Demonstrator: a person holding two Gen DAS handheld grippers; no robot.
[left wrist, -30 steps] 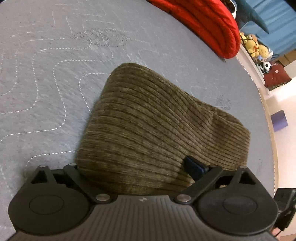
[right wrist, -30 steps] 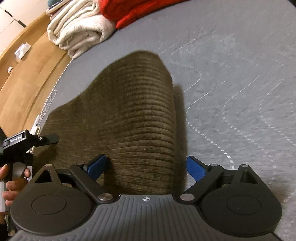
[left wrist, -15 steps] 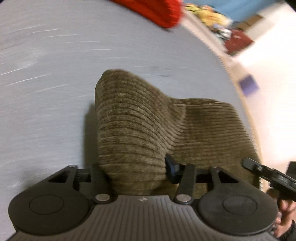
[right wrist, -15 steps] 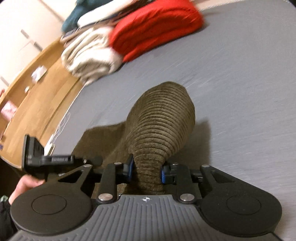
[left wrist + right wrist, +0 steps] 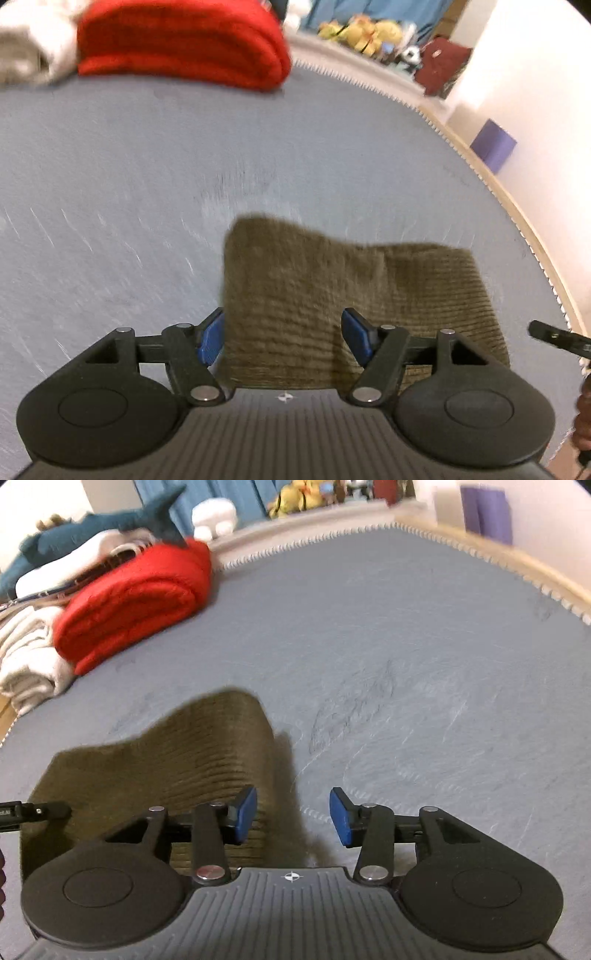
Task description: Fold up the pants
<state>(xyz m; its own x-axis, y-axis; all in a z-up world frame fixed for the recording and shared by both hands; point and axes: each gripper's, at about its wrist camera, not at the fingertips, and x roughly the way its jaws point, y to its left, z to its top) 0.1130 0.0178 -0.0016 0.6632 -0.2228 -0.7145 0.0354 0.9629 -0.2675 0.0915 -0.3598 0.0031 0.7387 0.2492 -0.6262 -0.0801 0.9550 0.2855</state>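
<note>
Left wrist: both grippers' fingers just opened (apart), off folded pants.

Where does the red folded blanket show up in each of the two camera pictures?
Left wrist view: the red folded blanket lies at the top left, at the far end of the grey mattress.
Right wrist view: the red folded blanket sits at upper left, beside cream towels.
Shared landmark: the olive corduroy pants, just ahead of both grippers.
</note>
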